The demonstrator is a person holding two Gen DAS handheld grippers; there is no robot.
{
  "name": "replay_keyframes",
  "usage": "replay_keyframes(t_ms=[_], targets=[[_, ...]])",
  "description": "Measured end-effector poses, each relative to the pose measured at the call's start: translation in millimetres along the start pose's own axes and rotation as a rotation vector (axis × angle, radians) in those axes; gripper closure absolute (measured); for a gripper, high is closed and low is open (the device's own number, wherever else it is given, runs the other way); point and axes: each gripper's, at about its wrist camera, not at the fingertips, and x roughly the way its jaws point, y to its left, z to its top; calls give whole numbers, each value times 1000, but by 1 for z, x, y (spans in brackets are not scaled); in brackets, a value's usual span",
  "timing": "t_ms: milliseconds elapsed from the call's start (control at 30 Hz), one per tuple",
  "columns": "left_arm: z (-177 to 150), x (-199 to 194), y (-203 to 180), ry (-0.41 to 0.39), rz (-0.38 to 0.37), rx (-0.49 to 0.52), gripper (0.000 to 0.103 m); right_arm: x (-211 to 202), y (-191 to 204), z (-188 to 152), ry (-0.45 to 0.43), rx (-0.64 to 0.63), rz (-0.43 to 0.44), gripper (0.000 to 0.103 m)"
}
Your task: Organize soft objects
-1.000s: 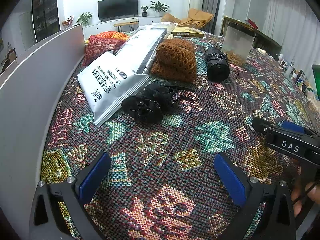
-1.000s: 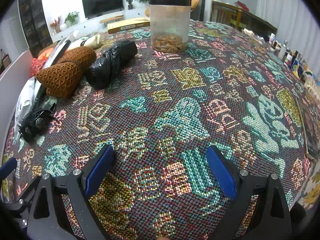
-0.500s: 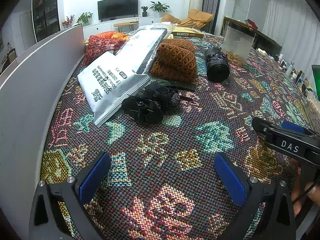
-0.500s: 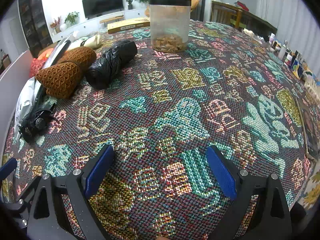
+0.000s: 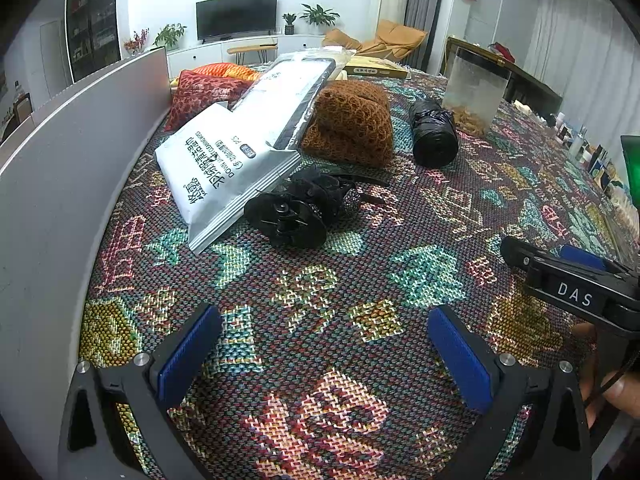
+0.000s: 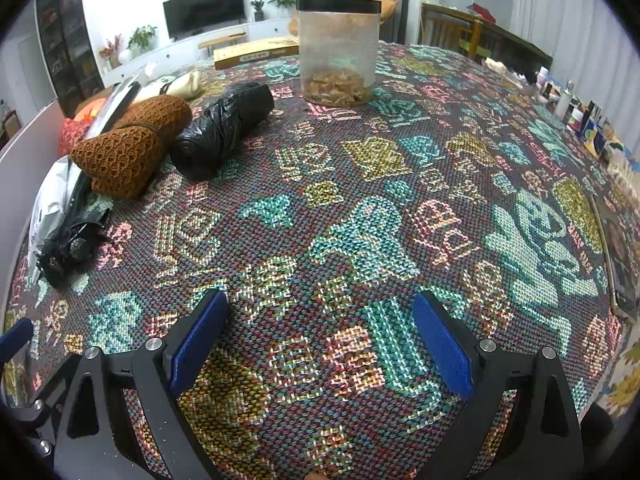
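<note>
A black frilly fabric piece lies on the patterned tablecloth ahead of my open, empty left gripper; it also shows in the right wrist view. Behind it lie a white packaged item, a brown knitted bundle, a black plastic roll and a red patterned cushion. My right gripper is open and empty over bare cloth; it shows at the right in the left wrist view.
A clear jar with brown bits stands at the back. A grey board walls the table's left side. A flat yellow box lies far back. Small bottles line the right edge.
</note>
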Motion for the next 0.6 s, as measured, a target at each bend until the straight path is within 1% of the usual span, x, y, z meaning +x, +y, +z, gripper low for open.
replay_keyframes(t_ms=[600], targets=[[0, 0, 0, 0, -1, -2, 0, 0, 0, -1, -1, 0, -1, 7]])
